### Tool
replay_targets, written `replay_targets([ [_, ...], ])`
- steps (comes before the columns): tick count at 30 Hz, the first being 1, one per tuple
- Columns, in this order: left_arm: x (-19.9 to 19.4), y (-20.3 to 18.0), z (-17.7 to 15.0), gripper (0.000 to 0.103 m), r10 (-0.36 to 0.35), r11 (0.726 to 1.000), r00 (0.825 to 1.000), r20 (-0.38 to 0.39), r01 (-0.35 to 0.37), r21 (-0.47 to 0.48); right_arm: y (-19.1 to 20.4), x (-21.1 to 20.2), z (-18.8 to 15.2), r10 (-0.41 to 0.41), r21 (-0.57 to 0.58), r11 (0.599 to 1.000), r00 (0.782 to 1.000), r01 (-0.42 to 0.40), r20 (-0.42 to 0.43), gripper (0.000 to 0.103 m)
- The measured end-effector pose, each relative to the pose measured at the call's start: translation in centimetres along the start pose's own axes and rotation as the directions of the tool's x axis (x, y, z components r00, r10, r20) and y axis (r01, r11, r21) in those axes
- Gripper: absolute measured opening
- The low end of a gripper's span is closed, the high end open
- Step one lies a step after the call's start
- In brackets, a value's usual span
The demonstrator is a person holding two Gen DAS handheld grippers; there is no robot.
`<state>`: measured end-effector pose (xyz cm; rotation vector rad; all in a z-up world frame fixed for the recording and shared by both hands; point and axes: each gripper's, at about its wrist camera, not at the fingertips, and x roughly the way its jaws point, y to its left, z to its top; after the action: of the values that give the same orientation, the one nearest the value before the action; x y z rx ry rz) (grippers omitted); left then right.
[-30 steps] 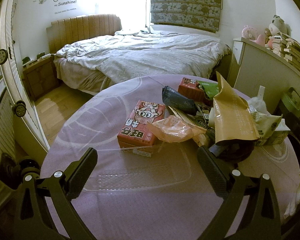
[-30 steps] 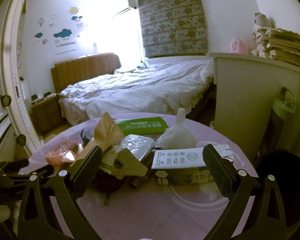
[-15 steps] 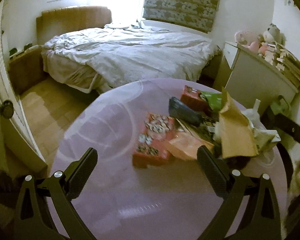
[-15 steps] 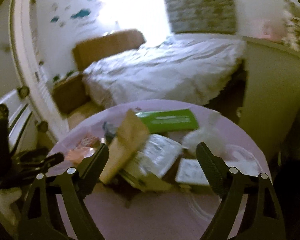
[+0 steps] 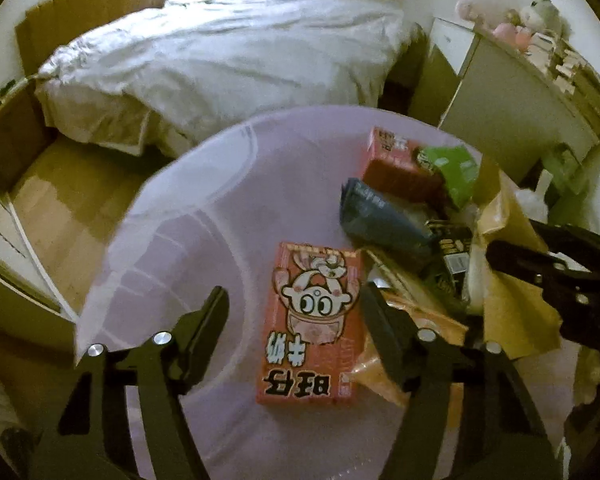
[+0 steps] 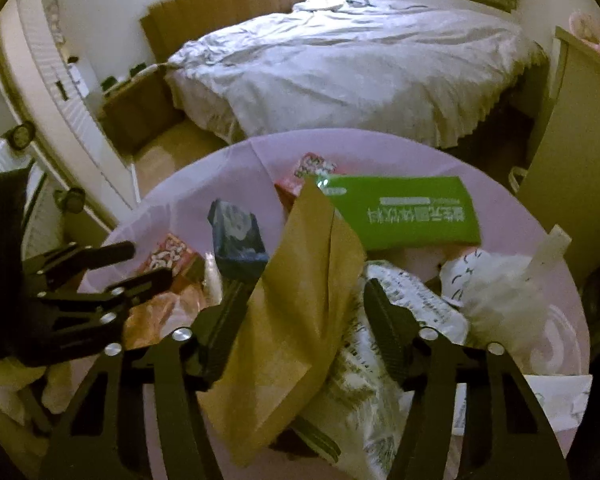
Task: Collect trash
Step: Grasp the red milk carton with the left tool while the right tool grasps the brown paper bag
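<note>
We see bed (image 5: 220, 52) behind round purple table (image 5: 180, 240), trash pile on table's right half. Brown paper bag (image 6: 300, 300) sits between right gripper (image 6: 300, 320) fingers, jaws just been closing, left pad at bag edge; we cannot tell if pads press it. Red milk box (image 5: 312, 320) lies flat between left gripper (image 5: 296, 312) fingers, nearer right finger, jaws just been closing, gap on left side, not clamped. Green box (image 6: 404, 212) beyond bag. White plastic bag (image 6: 500, 292) right of it. Dark pouch (image 5: 384, 220) beyond red box.
</note>
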<state>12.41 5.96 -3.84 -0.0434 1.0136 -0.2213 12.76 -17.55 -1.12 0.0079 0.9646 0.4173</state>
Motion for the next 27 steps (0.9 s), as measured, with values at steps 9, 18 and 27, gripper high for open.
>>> replay_targets([
  [9,-0.8,1.0,-0.2,0.030,-0.034,0.997,0.998,0.054,0.037,-0.062,-0.3,-0.9,-1.0,0.047,0.025,0.998,0.998,-0.049,0.047,0.043],
  [18,-1.9,0.5,-0.3,0.018,-0.035,0.998,0.997,0.062,0.038,-0.041,-1.3,-3.7,-2.2,0.106,0.078,0.990,0.987,-0.116,0.118,0.041],
  [27,0.9,-1.6,0.5,0.081,0.053,0.998,0.999,0.009,-0.053,0.043,-2.0,-6.3,-4.2,0.101,0.097,0.988,0.983,-0.117,0.156,0.041],
])
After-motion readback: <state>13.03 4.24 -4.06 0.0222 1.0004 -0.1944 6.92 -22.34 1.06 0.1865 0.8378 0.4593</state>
